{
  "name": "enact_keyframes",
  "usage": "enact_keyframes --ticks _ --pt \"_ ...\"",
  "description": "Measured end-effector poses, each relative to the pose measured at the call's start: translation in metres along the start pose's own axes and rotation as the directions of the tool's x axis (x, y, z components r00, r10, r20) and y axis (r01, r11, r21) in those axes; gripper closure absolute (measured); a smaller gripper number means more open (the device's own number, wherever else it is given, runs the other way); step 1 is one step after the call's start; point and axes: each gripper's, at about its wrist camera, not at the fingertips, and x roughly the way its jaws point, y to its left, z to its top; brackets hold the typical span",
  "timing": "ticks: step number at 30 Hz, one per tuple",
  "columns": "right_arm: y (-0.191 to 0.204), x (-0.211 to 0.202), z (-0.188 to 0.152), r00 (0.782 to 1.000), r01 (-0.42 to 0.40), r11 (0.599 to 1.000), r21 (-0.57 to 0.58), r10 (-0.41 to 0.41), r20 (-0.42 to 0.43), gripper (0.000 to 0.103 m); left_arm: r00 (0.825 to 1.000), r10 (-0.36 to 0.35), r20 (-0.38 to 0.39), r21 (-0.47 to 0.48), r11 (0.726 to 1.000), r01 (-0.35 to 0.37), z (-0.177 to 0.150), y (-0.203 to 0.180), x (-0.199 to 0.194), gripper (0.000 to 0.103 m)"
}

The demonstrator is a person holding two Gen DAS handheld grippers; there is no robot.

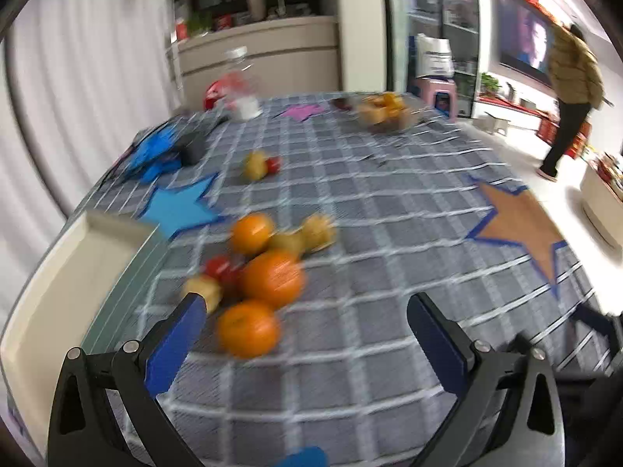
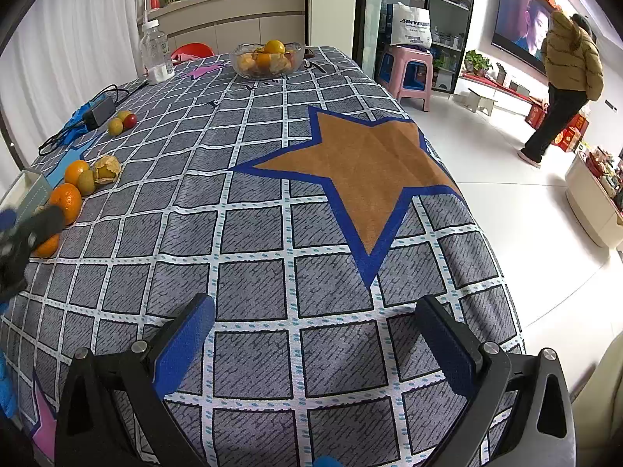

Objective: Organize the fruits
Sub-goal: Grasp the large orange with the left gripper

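Note:
The left wrist view is blurred by motion. My left gripper [image 1: 307, 307] is open just above the checked tablecloth. Three oranges [image 1: 272, 278] cluster ahead of its left finger, with a red cherry tomato [image 1: 220, 268] and small yellow fruits [image 1: 319, 229] among them. A cream tray [image 1: 78, 264] lies to the left of the cluster. My right gripper [image 2: 317, 307] is open over bare cloth, holding nothing. In its view the same oranges [image 2: 66, 200] and a husked yellow fruit [image 2: 107, 169] sit far left, beside the left gripper [image 2: 31, 229]. A glass bowl [image 2: 266, 58] of fruit stands at the far end.
A yellow fruit and a red one [image 2: 116, 125] lie near a black adapter [image 2: 99, 111] with its cable. A plastic bottle [image 2: 155, 52] stands far left. The table edge runs along the right; beyond it are a pink stool [image 2: 409, 74] and a standing person [image 2: 568, 78].

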Motion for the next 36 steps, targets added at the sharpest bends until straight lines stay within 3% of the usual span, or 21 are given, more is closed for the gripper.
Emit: enact_keyframes --ticks 6,7,10,16,19,21,32,36 --pt "0.000 0.000 0.000 1.000 -0.001 1.000 0.000 0.001 0.000 0.000 0.996 -0.046 -0.070 -0.090 0.995 0.040 -0.025 0.025 0.035 0.000" --pt "0.000 0.000 0.000 1.000 0.000 1.000 0.000 0.000 0.000 0.000 0.992 -0.056 -0.114 -0.092 0.995 0.046 -0.025 0.027 0.041 0.000" --pt "0.000 0.000 0.000 1.000 -0.001 1.000 0.000 0.001 0.000 0.000 0.983 -0.117 -0.143 -0.142 0.985 0.097 -0.023 0.033 0.052 0.000" --pt "0.000 0.000 0.000 1.000 -0.001 1.000 0.001 0.001 0.000 0.000 0.979 -0.113 -0.170 -0.137 0.986 0.090 -0.019 0.034 0.054 0.002" --pt "0.000 0.000 0.000 1.000 -0.001 1.000 0.000 0.001 0.000 0.000 0.986 -0.119 -0.117 -0.129 0.986 0.103 -0.023 0.032 0.043 0.028" --pt "0.000 0.000 0.000 1.000 -0.001 1.000 0.001 0.001 0.001 0.000 0.986 -0.126 -0.106 -0.122 0.986 0.113 -0.023 0.033 0.039 0.062" --pt "0.006 -0.001 0.001 1.000 -0.003 1.000 0.005 0.003 -0.023 0.000 0.979 -0.191 -0.067 -0.071 0.980 0.186 -0.057 0.076 0.008 0.062" --pt "0.045 -0.006 0.008 0.989 -0.139 0.989 -0.040 0.137 -0.050 0.000 0.984 -0.172 -0.041 -0.044 0.984 0.170 -0.068 0.086 0.000 0.062"
